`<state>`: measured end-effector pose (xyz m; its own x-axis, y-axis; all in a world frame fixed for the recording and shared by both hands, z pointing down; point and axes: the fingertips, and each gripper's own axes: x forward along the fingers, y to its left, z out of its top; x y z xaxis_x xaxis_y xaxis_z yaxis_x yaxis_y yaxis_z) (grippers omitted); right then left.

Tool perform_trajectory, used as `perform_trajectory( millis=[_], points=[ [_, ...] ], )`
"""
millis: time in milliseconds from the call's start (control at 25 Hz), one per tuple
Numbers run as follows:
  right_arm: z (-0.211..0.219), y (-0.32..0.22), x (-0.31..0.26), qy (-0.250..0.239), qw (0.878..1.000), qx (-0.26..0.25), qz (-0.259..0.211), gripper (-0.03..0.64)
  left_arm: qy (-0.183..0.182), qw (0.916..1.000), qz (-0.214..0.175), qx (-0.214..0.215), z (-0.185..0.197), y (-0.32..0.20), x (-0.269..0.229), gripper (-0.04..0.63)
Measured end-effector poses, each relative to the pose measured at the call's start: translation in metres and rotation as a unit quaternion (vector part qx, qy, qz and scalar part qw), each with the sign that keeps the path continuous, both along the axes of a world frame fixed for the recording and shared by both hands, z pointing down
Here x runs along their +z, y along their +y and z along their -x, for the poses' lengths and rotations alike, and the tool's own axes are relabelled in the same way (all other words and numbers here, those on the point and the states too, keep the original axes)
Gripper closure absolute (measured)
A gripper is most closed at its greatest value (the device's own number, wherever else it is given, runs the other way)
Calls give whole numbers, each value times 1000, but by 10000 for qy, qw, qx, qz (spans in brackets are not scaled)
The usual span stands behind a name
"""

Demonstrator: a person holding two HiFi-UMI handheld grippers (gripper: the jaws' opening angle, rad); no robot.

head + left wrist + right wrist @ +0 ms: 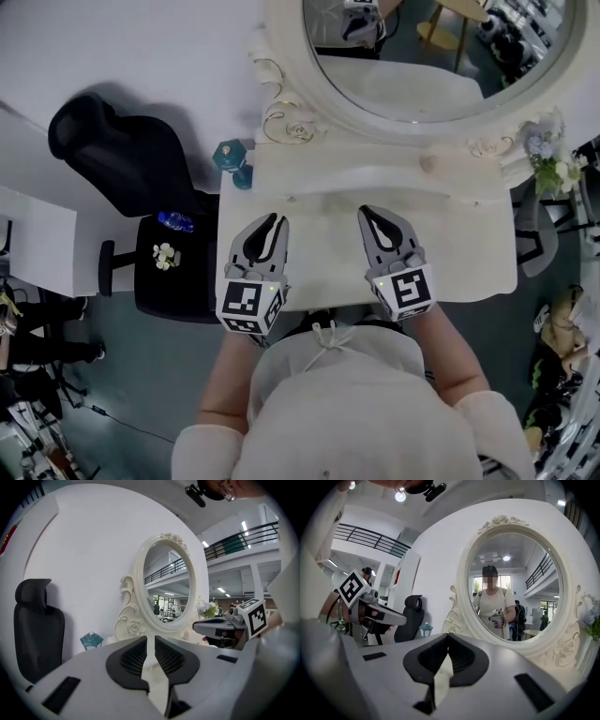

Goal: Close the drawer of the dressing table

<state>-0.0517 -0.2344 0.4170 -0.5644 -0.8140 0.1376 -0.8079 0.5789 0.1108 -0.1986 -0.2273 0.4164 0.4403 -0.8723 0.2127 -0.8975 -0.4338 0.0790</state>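
The middle and front of the tabletop (469,253) lie bare, open to pass over. The mirror (441,56) walls off the back; a teal lantern (231,156) blocks the left rear corner, flowers (548,159) the right. A black chair (131,159) stands close against its left side

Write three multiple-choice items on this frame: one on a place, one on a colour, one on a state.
1. Where does the teal lantern stand? A left of the mirror; B right of it; C on the floor.
2. What colour is the office chair? A white; B black; C red.
3. How do the jaws of the right hand-held gripper stand? A wide apart; B tips together, nothing held; C gripping an object.
Answers: 1 A, it sits at the left foot of the mirror's frame; 2 B, back and seat are black; 3 B, the right gripper view shows the tips meeting, nothing between.
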Motion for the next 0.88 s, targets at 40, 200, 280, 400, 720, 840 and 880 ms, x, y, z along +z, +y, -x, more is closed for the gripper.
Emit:
perform_trajectory(
  millis=[40,200,280,400,720,840,880],
  points=[
    [0,3,-7,-25,10000,-25,-49,611,-21,9999,-117,46,-1,2,-11,539],
    [-1,11,-25,-43,9998,-78,-199,612,-277,9970,-707,128,-1,10,-55,557],
    [-1,12,-31,-64,9993,-94,-355,612,-316,9954,-886,159,-1,13,-70,562],
    [-1,14,-39,-168,9988,-80,-446,612,-172,9957,-873,266,-2,13,-78,569],
    [1,17,-47,-281,9987,-90,-418,612,-145,9938,-985,487,3,16,-87,574],
    [3,16,-46,-258,9988,-81,-403,614,-8,9943,-925,532,5,17,-82,574],
    [3,15,-45,-262,9989,-71,-391,614,-29,9943,-923,528,6,17,-81,574]
  ],
)
